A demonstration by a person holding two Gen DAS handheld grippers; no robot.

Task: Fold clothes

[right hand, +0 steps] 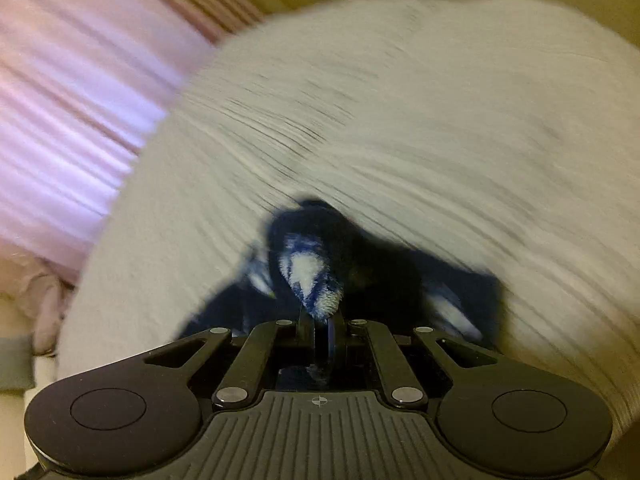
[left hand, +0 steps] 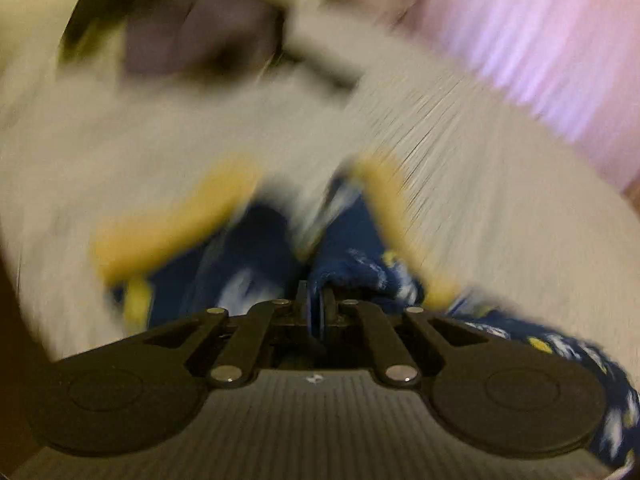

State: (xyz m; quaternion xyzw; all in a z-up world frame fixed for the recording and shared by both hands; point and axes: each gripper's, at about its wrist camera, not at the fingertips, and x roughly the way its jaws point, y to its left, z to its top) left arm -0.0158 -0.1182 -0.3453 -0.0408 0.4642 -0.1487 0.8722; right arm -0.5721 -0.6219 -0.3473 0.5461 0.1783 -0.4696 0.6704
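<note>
A dark blue garment (left hand: 352, 268) with white and yellow print and yellow trim (left hand: 168, 232) hangs over a white bed sheet (left hand: 500, 220). My left gripper (left hand: 316, 300) is shut on a fold of its blue cloth. In the right wrist view my right gripper (right hand: 322, 320) is shut on another part of the same blue garment (right hand: 316, 276), which bunches up in front of the fingers over the white sheet (right hand: 400, 120). Both views are motion-blurred.
A pink striped cloth or pillow (left hand: 540, 40) lies at the far right in the left wrist view and at the left (right hand: 60, 100) in the right wrist view. Dark, blurred shapes (left hand: 180, 32) lie at the top left of the left wrist view.
</note>
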